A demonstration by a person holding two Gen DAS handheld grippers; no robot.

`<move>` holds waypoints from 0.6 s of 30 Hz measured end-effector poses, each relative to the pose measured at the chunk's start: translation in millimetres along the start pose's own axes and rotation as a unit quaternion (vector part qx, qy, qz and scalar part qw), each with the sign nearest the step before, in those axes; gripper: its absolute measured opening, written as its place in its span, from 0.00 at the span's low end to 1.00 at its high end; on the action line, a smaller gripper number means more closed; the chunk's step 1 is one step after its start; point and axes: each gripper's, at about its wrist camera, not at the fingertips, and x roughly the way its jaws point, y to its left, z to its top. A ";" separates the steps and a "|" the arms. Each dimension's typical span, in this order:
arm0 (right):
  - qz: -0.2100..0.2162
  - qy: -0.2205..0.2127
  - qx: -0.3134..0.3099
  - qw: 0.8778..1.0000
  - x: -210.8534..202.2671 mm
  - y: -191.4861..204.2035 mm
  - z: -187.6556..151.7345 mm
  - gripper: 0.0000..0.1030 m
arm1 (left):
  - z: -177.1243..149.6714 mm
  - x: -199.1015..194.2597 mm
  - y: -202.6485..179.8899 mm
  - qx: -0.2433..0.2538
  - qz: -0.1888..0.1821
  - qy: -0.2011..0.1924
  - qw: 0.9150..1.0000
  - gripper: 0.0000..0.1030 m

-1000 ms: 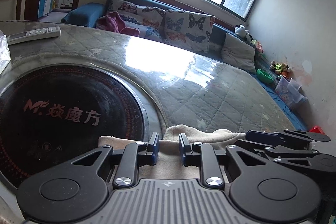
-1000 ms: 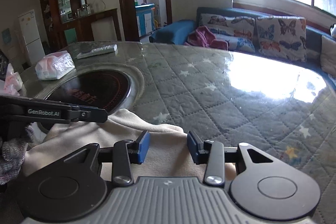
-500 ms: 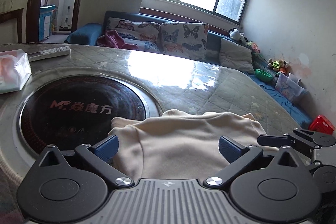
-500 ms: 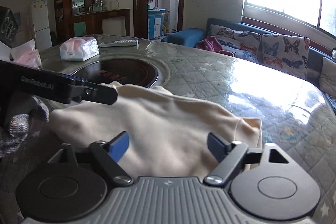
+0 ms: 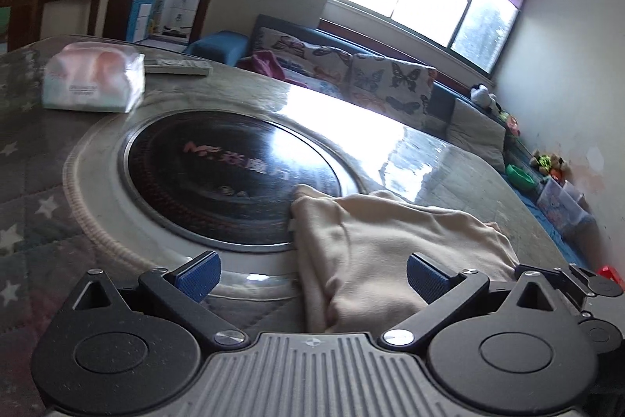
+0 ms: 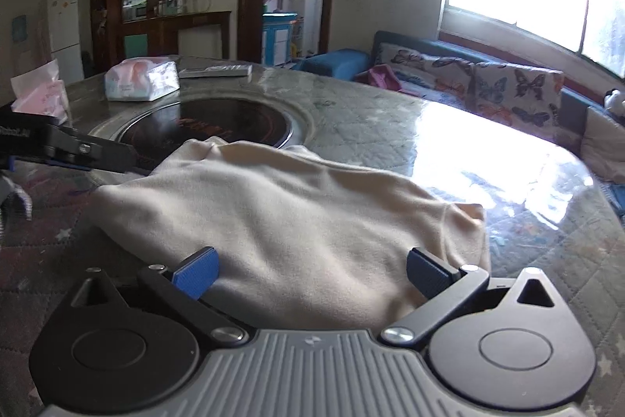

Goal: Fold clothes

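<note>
Both pairs of jaws stand wide apart and grip nothing: the left gripper [image 5: 310, 278] has been fully spread for the last half second, while the right gripper [image 6: 310, 272] is just finishing its opening, with cloth lying between its pads but no pad pressing on it. A second ago both were pinched down on the cream garment [image 6: 281, 225]; now it is let go and lies by itself as a soft, rounded heap on the quilted table [image 6: 390, 112], its far edge lapping over the rim of the round black hob [image 5: 230, 178] set into the tabletop. Both grippers have also drawn back from the hob, so far more of the garment shows than before. From the left view the heap sits just right of the hob, with a thick doubled edge running toward the camera; from the right view a seamed corner droops on the side away from the hob. The release suggests one fold has just been laid down, and the garment looks doubled but still lumpy, so smoothing or a further fold probably remains. Beyond the hob, a tissue pack [image 5: 93, 83] and a remote [image 6: 215, 71] lie well clear of the work.
</note>
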 end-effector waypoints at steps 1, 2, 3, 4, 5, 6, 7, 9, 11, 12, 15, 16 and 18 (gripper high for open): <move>-0.004 -0.001 0.000 1.000 -1.0 -0.1 -1.1 1.00 | -0.2 -1.9 3.5 -0.003 0.007 -0.002 1.000 1.00; -0.004 -0.001 0.001 1.000 -1.1 -0.3 -1.7 1.00 | -0.7 -2.3 6.0 -0.005 0.013 -0.002 1.000 1.00; 0.000 0.009 0.005 1.000 1.2 -1.5 -3.6 1.00 | -1.8 -2.2 8.1 -0.005 0.016 -0.001 1.000 1.00; 0.004 0.020 0.009 1.000 3.6 -2.8 -5.7 1.00 | -2.9 -2.0 10.3 -0.005 0.020 -0.001 1.000 1.00; 0.007 0.020 0.013 1.000 4.1 -4.0 -6.8 1.00 | -3.9 -1.7 12.3 -0.007 0.022 0.001 1.000 1.00; 0.010 0.019 0.017 1.000 4.4 -5.2 -7.8 1.00 | -4.9 -1.1 13.8 -0.010 0.023 0.004 1.000 1.00; 0.012 0.019 0.021 1.000 3.0 -6.9 -7.5 1.00 | -6.0 -0.7 14.9 -0.013 0.023 0.006 1.000 1.00; 0.001 0.012 0.028 1.000 -4.7 -8.6 -4.1 1.00 | -8.2 -0.3 15.8 -0.012 0.024 0.009 1.000 1.00; -0.013 0.005 0.029 0.999 -11.3 -10.5 -4.5 1.00 | -10.1 -0.7 15.0 -0.005 0.024 0.007 1.000 1.00; -0.025 0.004 0.028 0.999 -13.9 -11.8 -5.7 1.00 | -11.1 -0.8 14.6 -0.002 0.025 0.007 1.000 1.00; -0.064 0.001 0.025 0.998 -19.2 -18.1 -9.9 1.00 | -13.3 -0.4 12.3 0.007 0.028 0.007 1.000 1.00; -0.073 0.000 0.029 0.997 -20.8 -21.7 -11.2 1.00 | -13.8 -0.1 11.3 0.010 0.029 0.007 0.999 1.00; -0.083 0.000 0.045 0.996 -22.6 -30.2 -13.8 1.00 | -14.7 0.1 10.7 0.015 0.030 0.007 0.999 1.00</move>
